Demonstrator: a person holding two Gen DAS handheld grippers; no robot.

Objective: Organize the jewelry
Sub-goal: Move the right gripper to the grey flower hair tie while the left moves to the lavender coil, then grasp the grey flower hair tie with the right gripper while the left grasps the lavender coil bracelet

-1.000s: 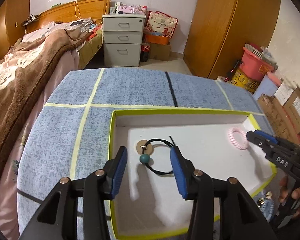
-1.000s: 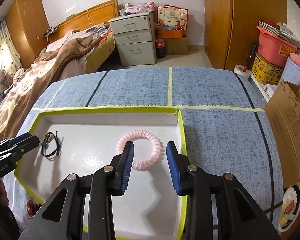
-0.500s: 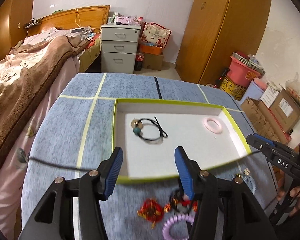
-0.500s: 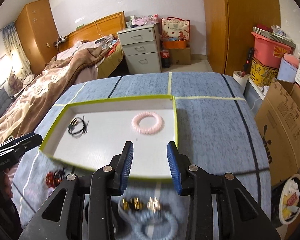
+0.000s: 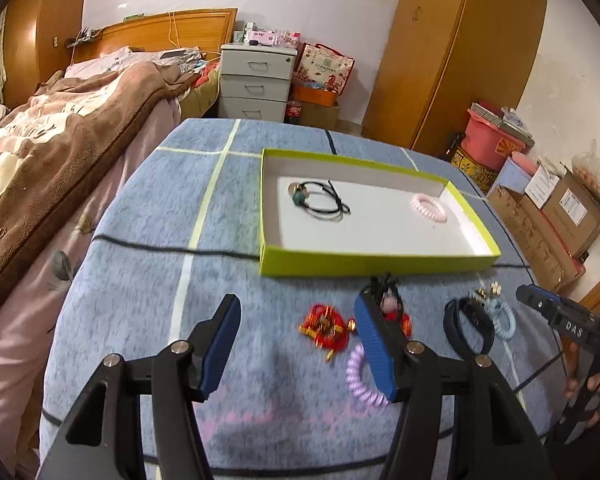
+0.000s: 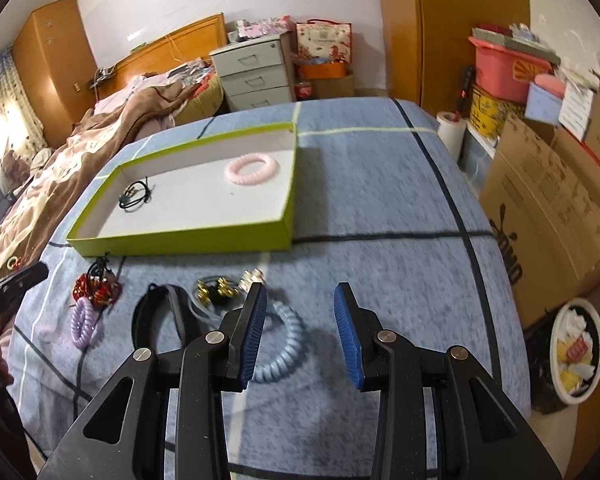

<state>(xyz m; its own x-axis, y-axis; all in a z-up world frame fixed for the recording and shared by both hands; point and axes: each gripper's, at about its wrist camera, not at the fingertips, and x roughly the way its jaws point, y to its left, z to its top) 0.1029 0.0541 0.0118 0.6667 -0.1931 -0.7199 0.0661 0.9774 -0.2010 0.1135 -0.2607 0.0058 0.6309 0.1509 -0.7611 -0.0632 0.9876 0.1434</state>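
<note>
A shallow lime-green tray (image 5: 364, 266) with a white floor sits on the blue-grey tablecloth (image 5: 140, 280), and 2 pieces already lie in it: a black cord bracelet (image 5: 320, 200) with a teal bead and a round charm toward the tray's left end, and a pink spiral hair tie (image 5: 429, 207) toward its right end, the 2 well apart. The remaining jewelry is spread on the cloth just in front of the tray's near wall. From the left wrist view, a red and gold tasselled ornament (image 5: 326, 326) lies between the blue pads, a lilac spiral hair tie (image 5: 360, 372) curls beside the right-hand pad, and a small red and black piece (image 5: 388, 300) peeks out behind that pad's tip. Further right are a black band (image 5: 466, 326) and a pale blue spiral hair tie (image 5: 502, 320), touching or nearly so, with small gold-coloured pieces (image 5: 486, 292) just beyond them. The left gripper (image 5: 298, 340) hangs above the cloth with its jaws opening, wide apart and pressing on nothing. The right gripper (image 6: 300, 332) is held over the pale blue spiral hair tie, whose coil shows beside and under the left-hand pad; its jaws stand partly apart and clamp nothing. The picture is motion-blurred near the cloth.
</note>
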